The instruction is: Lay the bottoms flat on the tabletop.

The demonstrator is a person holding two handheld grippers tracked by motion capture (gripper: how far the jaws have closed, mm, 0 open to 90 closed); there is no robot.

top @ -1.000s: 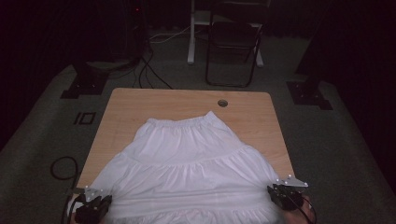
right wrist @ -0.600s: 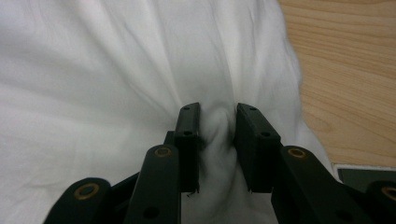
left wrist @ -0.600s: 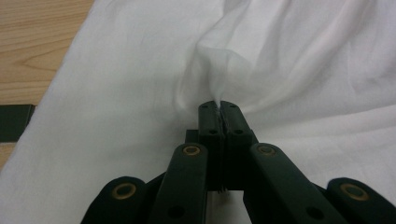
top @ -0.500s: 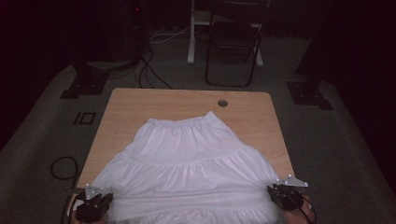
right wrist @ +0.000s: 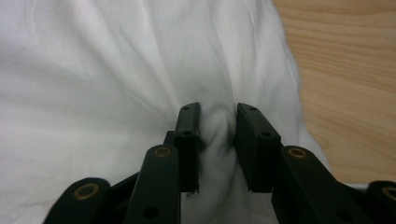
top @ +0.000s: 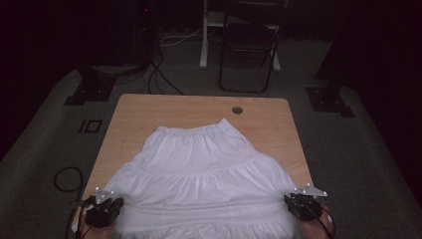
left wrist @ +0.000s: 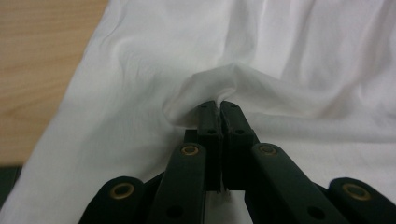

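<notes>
The white tiered cotton skirt (top: pixel 199 174) lies flat on the light wooden tabletop (top: pixel 179 107), waistband away from the person, hem at the near edge. The left tool (left wrist: pixel 219 109) is pressed together on a fold at one hem corner; the right tool (right wrist: pixel 217 123) pinches a thicker bunch at the other, likely to pull it taut. Grey carpet, a folding chair (top: pixel 249 55) and cables (top: pixel 159 74) lie beyond.
</notes>
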